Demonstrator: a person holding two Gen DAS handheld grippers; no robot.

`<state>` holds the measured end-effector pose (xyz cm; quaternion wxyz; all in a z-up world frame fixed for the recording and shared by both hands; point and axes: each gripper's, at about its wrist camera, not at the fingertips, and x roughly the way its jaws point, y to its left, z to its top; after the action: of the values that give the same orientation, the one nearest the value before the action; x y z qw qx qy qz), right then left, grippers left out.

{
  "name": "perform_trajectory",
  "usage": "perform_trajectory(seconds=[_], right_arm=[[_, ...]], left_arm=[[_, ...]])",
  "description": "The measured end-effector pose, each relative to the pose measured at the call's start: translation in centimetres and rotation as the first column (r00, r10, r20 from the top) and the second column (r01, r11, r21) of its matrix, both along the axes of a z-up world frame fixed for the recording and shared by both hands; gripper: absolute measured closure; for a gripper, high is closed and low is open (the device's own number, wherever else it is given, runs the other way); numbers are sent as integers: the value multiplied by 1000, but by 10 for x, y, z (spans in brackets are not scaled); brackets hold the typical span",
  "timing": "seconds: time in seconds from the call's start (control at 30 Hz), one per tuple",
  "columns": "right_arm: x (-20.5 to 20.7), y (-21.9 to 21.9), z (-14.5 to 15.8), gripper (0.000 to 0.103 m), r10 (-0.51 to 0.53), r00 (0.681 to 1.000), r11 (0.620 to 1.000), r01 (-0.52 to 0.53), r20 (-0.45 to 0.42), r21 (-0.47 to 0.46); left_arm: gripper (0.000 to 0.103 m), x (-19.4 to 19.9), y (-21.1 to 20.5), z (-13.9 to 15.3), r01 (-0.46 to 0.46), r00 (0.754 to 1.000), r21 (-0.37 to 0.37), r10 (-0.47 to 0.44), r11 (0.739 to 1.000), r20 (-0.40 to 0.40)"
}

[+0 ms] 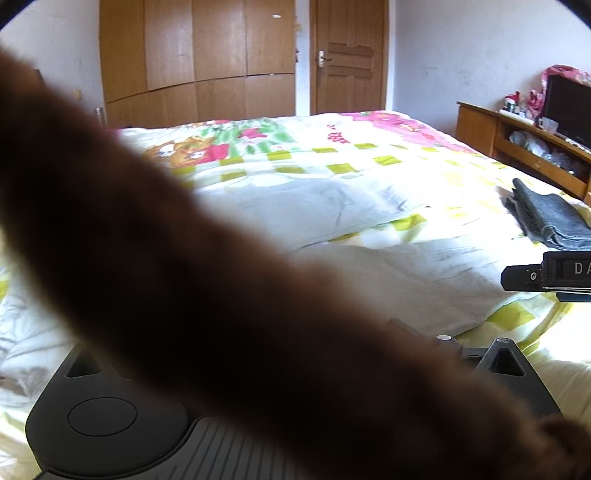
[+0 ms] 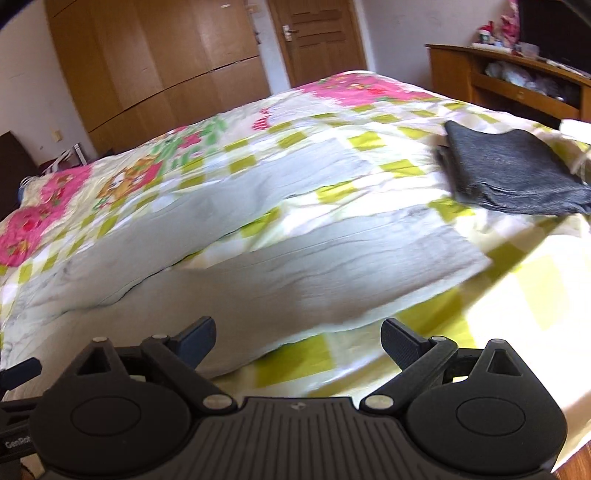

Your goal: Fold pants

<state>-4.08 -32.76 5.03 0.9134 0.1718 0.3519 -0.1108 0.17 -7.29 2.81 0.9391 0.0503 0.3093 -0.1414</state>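
Pale grey pants [image 2: 314,266] lie spread flat on the bed, the two legs side by side with a strip of quilt between them. My right gripper [image 2: 298,341] hovers open just above their near edge, holding nothing. In the left wrist view the pants [image 1: 388,273] lie ahead. A blurred brown fuzzy shape [image 1: 184,277], very close to the lens, crosses the view diagonally and hides most of my left gripper [image 1: 299,332]. Only its right finger [image 1: 404,328] shows, standing wide out. The right gripper [image 1: 546,277] pokes in at the right edge.
A folded dark grey garment [image 2: 517,177] lies on the right side of the bed. The patterned quilt [image 2: 369,110] covers the bed. A wooden shelf unit [image 2: 498,81] stands at the right, with a wardrobe [image 2: 166,55] and a door [image 2: 314,33] behind.
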Motion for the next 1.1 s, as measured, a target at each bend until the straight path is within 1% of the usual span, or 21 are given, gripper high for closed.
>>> perform_trajectory(seconds=[0.07,0.1,0.17,0.2,0.23,0.27,0.33,0.43,0.53,0.6,0.63,0.67,0.7,0.73,0.77,0.83,0.9,0.97,1.03,1.07,1.1], right_arm=[[-2,-26,-4,1,-69,997,997,70,-18,27],[0,-40,-8,3,-102,994,992,104,-31,65],[1,-62,-17,11,-138,990,977,142,-38,158],[3,-70,-22,14,-149,988,968,155,-43,196],[6,-77,-27,18,-162,985,960,170,-54,223],[10,-82,-32,23,-182,981,951,193,-66,244],[15,-92,-38,26,-215,974,934,226,-71,277],[20,-100,-39,29,-246,967,918,253,-64,304],[19,-106,-36,46,-281,958,908,282,-51,311],[18,-111,-37,50,-284,958,901,281,-41,329],[20,-112,-39,55,-286,957,900,284,-43,329],[21,-114,-40,65,-293,955,897,292,-49,330],[23,-116,-42,70,-304,951,892,304,-53,335],[24,-119,-42,78,-311,949,887,306,-43,346],[23,-122,-42,83,-316,948,881,305,-28,361],[21,-128,-39,83,-326,945,872,301,-2,387],[16,-133,-30,83,-336,941,878,303,28,371],[11,-139,-21,84,-346,937,889,313,43,333],[9,-145,-19,84,-369,929,893,345,32,288],[9,-146,-20,83,-378,926,897,362,16,255],[12,-146,-21,83,-369,930,905,361,-11,223]], left_arm=[[0,3,-18,1,43,999,2,-43,999,9],[0,4,-26,0,63,998,5,-63,998,12],[0,8,-49,-3,113,993,21,-113,993,14],[0,9,-55,-4,131,991,28,-132,991,13],[0,10,-66,-7,157,988,37,-157,987,8],[0,11,-73,-9,172,985,41,-172,984,2],[0,13,-83,-12,192,981,41,-191,981,-14],[0,17,-92,-17,216,976,43,-215,975,-28],[0,20,-98,-19,234,972,44,-233,971,-33],[0,19,-99,-19,241,970,42,-240,970,-28],[0,20,-99,-19,244,970,40,-243,969,-24],[0,21,-100,-20,247,969,39,-247,968,-23],[0,21,-101,-21,252,968,41,-251,967,-27],[0,23,-103,-22,256,966,45,-255,966,-31],[0,23,-104,-22,261,965,48,-260,964,-33],[0,22,-105,-23,281,959,40,-280,959,-34],[0,21,-107,-22,306,952,24,-306,952,-36],[0,19,-111,-20,331,943,17,-330,944,-33],[0,15,-118,-20,362,932,11,-362,932,-33],[0,13,-121,-20,377,926,6,-377,926,-39],[0,12,-124,-22,390,920,3,-390,921,-48]])
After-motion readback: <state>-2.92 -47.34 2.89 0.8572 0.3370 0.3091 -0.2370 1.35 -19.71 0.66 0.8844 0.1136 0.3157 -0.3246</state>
